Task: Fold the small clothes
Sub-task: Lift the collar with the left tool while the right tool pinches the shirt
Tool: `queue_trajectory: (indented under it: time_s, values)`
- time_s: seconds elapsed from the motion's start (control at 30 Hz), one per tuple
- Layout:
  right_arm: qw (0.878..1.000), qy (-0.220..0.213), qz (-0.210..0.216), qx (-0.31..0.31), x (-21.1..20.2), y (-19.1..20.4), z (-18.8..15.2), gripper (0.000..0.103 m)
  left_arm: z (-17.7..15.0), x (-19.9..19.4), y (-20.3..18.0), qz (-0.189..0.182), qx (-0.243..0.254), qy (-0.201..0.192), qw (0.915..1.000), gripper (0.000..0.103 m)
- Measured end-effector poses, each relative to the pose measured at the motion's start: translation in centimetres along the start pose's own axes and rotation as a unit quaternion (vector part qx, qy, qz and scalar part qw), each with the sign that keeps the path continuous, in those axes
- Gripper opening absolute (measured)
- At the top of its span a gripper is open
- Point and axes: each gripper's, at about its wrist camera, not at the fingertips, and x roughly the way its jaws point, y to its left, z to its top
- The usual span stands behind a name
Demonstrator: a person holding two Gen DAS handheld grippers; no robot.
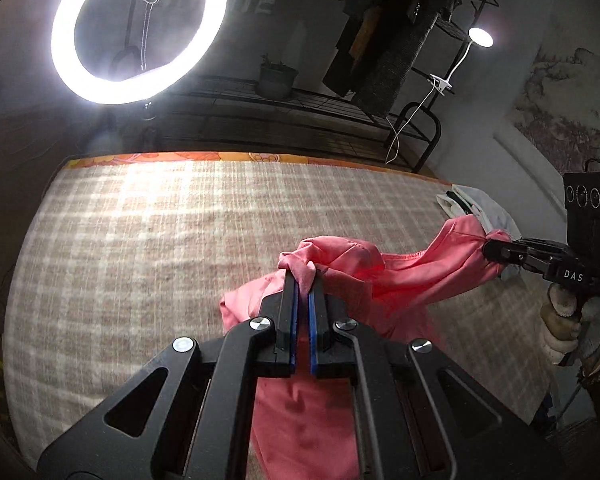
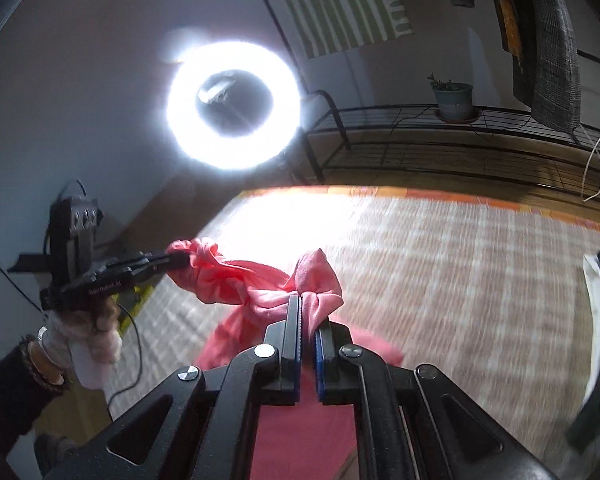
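Two grippers, left (image 1: 303,280) and right (image 2: 308,304), each clamped on bunched corner of pink garment (image 1: 404,276); cloth stretched between, rest hanging crumpled above checked cover (image 1: 140,240).

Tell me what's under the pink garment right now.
Under the pink garment, held up by both grippers, lies the plaid bed cover. Whatever its hanging lower part covers cannot be seen.

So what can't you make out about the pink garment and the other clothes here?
- Pink garment: its type; bunched in both views, its lower part behind the gripper bodies.
- White clothes: left wrist view, partly behind the pink cloth; right wrist view, blurred at the edge.
- Checked bed cover: motion-blurred, glare-washed.
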Motion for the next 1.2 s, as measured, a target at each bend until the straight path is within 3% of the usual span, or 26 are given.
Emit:
queue_trajectory:
  time_s: [0.27, 0.6, 0.73, 0.8, 0.83, 0.97, 1.0, 1.03, 1.1, 1.2]
  values:
    - [0.999, 0.030, -0.036, -0.023, -0.2, 2.6, -5.3, 0.002, -5.6, -0.5, 0.0, 0.026, 0.008, 0.029, 0.9992, 0.001]
    - [0.993, 0.024, -0.086, -0.080, -1.7, 4.0, -10.1, 0.004, -10.3, -1.7, 0.4, 0.051, 0.033, 0.058, 0.9965, 0.001]
    - [0.988, 0.039, -0.106, -0.108, -3.3, 4.4, -12.5, 0.010, -12.3, -3.3, 0.4, 0.051, 0.036, 0.068, 0.9957, 0.001]
    - [0.989, 0.037, -0.101, -0.100, -4.2, 4.0, -13.1, 0.020, -12.9, -4.4, 0.4, 0.059, 0.033, 0.061, 0.9958, 0.001]
    - [0.990, 0.034, -0.096, -0.096, -4.6, 3.9, -13.3, 0.030, -13.1, -4.8, 0.5, 0.055, 0.025, 0.056, 0.9966, 0.001]
    - [0.994, 0.018, -0.069, -0.085, -4.8, 4.4, -13.7, 0.032, -13.2, -4.8, -0.7, 0.046, 0.024, 0.048, 0.9975, 0.003]
    - [0.994, 0.018, -0.062, -0.085, -4.4, 4.6, -13.8, 0.032, -13.1, -4.3, -1.5, 0.044, 0.035, 0.052, 0.9971, 0.010]
    - [0.994, 0.021, -0.056, -0.090, -3.9, 5.0, -14.0, 0.032, -13.0, -3.7, -2.4, 0.040, 0.048, 0.059, 0.9963, 0.028]
    - [0.991, 0.037, -0.049, -0.117, -2.3, 6.3, -14.5, 0.033, -13.1, -2.7, -3.7, 0.043, 0.073, 0.063, 0.9945, 0.047]
    - [0.985, 0.059, -0.049, -0.152, -0.1, 7.9, -15.3, 0.040, -12.9, -0.7, -5.0, 0.071, 0.107, 0.071, 0.9892, 0.047]
